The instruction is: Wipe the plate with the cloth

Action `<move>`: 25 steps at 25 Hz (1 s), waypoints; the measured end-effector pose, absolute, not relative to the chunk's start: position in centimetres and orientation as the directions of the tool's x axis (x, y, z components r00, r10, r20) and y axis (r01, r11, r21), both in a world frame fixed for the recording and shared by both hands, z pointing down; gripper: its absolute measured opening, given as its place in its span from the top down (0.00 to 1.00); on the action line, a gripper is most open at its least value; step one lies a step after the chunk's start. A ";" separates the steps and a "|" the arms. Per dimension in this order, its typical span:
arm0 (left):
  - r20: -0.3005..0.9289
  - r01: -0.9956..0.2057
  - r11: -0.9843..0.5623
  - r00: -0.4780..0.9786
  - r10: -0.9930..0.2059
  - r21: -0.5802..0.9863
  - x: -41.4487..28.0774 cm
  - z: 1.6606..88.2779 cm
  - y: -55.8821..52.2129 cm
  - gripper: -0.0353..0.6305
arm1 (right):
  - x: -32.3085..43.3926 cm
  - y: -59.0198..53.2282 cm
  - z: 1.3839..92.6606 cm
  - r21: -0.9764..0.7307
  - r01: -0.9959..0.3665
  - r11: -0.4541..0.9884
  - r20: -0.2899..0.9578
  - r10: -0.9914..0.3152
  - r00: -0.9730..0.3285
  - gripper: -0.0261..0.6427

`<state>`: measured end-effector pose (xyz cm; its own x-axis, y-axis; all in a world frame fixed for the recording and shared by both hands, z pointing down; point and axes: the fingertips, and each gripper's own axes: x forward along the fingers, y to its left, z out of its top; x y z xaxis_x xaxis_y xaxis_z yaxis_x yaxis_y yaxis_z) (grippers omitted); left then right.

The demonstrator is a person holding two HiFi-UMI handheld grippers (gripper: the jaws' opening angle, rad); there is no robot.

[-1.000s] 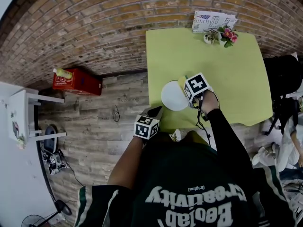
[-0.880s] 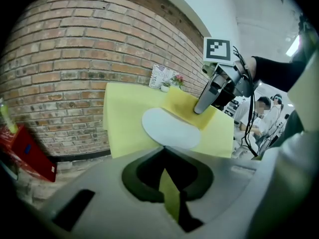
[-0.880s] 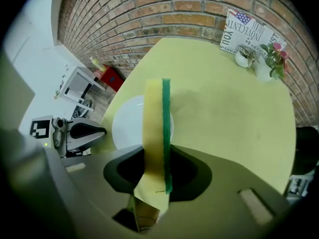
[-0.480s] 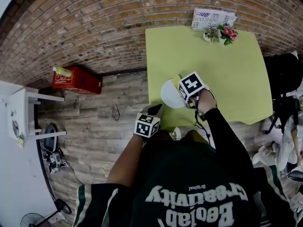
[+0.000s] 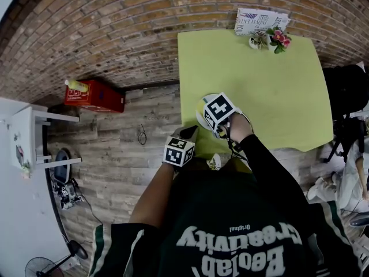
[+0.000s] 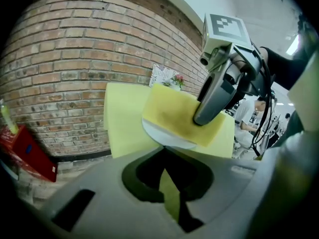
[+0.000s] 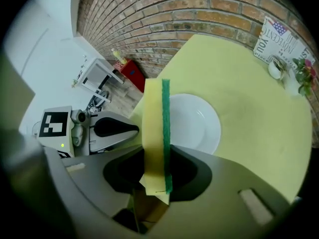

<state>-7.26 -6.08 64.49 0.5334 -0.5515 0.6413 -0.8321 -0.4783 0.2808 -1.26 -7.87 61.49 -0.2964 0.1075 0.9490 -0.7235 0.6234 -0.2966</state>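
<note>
Head view: records right hand-held gripper point(image 5: 209, 113) shifted leftward across plate point(image 5: 199, 109) since a second ago, near left edge of tabletop point(image 5: 259, 79); reads as a wiping stroke under way. Left gripper view: shows left hand-held gripper point(image 6: 167, 180) clenched on nothing, held off the tabletop edge, and cloth point(image 6: 172, 114) lying on plate. Right gripper view: confirms jaws grasping folded cloth, plate just beyond.

You've got a yellow-green square table point(image 5: 271, 85) against the red brick wall point(image 5: 115, 33), a printed card point(image 5: 259, 21) beside a small flower pot point(image 5: 271, 39) at its far edge, and a red box point(image 5: 95, 96) on the wooden floor point(image 5: 115, 154).
</note>
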 end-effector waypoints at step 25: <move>0.647 -0.831 -0.476 0.535 -0.544 0.287 -7.3 64.6 -6.2 0.94 | 1.7 -8.3 62.6 -0.279 -0.779 0.561 0.958 0.113 -0.262 0.75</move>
<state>-7.27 -6.17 64.58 0.5346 -0.5439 0.6468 -0.8314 -0.4756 0.2873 1.68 -8.33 62.62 -0.2619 0.1131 0.9584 -0.7794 0.5609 -0.2792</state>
